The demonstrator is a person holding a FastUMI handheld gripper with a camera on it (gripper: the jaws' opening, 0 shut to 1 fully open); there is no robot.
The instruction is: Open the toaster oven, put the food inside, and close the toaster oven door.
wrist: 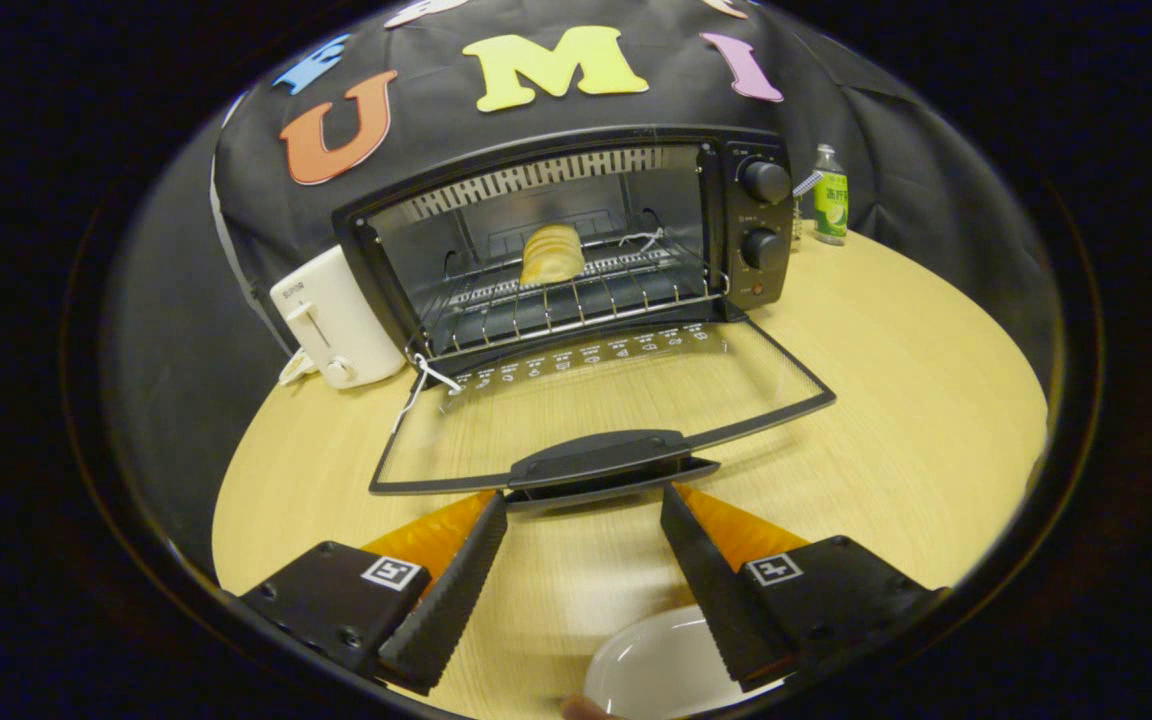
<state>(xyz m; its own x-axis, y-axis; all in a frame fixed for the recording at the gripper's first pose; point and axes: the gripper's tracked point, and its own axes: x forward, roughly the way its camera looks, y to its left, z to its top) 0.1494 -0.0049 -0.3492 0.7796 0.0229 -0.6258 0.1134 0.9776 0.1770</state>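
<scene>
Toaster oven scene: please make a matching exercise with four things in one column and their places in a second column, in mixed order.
1. bread
2. green bottle
3. white toaster
4. white dish

a. beside the oven's knobs
b. on the rack inside the oven
c. under the open gripper, near one finger
d. against the oven's side away from the knobs

Pairs: 1-b, 2-a, 3-d, 4-c

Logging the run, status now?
Claw open, empty, just short of black door handle. Pale bread roll on rack inside black toaster oven. Glass door down.
</scene>
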